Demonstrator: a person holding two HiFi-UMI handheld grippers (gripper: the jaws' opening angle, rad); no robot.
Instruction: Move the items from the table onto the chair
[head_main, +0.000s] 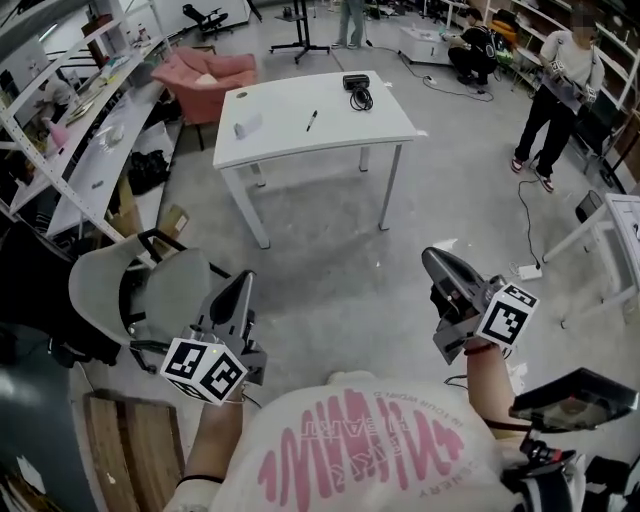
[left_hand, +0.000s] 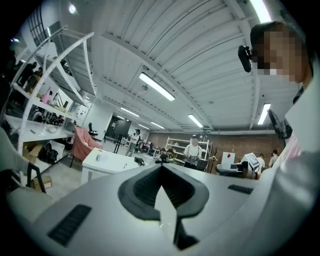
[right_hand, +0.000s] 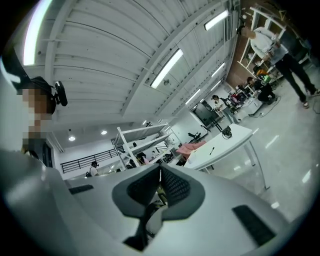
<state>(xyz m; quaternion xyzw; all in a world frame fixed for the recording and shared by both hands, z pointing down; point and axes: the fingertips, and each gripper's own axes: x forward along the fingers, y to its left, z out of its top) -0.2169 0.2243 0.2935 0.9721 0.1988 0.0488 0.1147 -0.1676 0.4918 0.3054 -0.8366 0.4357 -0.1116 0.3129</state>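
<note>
Fingers (left_hand: 142, 192) shut, empty: L gripper (head_main: 244, 280), R gripper (head_main: 431, 256).

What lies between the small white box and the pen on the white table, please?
Nothing. In the head view, the small white box and the pen are separated only by bare top of the white table.
</note>
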